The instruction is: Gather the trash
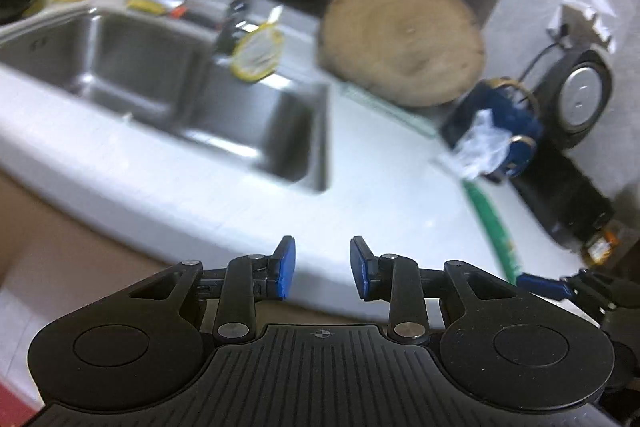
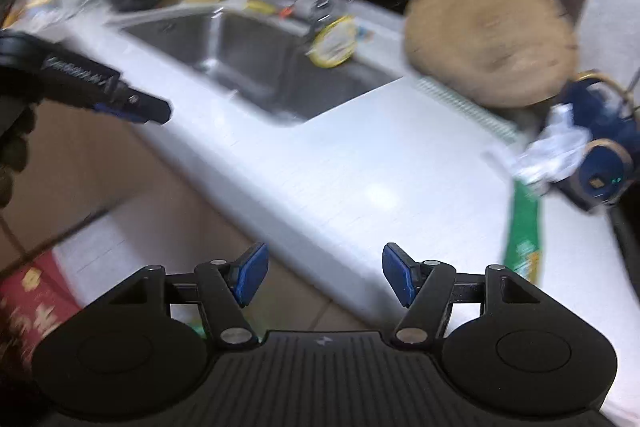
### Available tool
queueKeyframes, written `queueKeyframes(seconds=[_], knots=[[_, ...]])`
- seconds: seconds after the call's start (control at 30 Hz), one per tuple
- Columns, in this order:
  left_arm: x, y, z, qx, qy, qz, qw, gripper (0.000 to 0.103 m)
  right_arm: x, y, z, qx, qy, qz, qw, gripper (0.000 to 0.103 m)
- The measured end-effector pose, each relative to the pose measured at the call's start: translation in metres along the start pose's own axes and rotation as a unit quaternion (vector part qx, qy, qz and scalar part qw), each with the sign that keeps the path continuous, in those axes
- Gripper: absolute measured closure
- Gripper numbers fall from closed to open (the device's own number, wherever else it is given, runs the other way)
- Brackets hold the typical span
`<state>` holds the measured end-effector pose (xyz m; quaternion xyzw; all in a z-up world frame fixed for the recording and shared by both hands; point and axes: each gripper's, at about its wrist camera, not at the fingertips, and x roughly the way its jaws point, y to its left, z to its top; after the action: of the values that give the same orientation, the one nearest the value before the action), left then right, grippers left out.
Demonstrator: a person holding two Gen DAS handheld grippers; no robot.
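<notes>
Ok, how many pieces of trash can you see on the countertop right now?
2: a crumpled clear plastic wrapper against the blue object at the far right, and a green packet lying just in front of it. More may be hidden among the clutter beyond the sink.
</notes>
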<state>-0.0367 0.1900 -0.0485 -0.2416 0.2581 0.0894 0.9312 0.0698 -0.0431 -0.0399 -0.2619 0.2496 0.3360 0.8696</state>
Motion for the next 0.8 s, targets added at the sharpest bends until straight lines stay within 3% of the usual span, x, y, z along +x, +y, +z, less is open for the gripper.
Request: queueKeyframes(seconds=[0.1,0.2,0.43,0.63,0.8], knots=[[0.021,-0.026,0.014,0.002,-0.001,-0.026,0.9997,0.069,-0.002,-0.032,0.006,-0.012,-0.02,-0.06,0.998,0.037],[0.047,-0.053,0.024,-0.012,0.018,-0.035,0.9992,0.069,0.006,-0.068,0.013,0.04,-0.006,-0.085,0.996,0.037],[0.125,-0.128,0.028,0.027,0.07,-0.075,0.9944,0.069,0.036,-0.168,-0.017,0.161,0.018,-0.089,0.983,0.037],[0.184,-0.19,0.03,0.062,0.109,-0.079,0.989,0.069,0.065,-0.23,-0.025,0.174,0.007,-0.1,0.98,0.037],[0.21,-0.225,0.039,0.093,0.098,-0.067,0.9886,0.069,0.091,-0.281,-0.009,0.235,-0.014,-0.036,0.971,0.035]])
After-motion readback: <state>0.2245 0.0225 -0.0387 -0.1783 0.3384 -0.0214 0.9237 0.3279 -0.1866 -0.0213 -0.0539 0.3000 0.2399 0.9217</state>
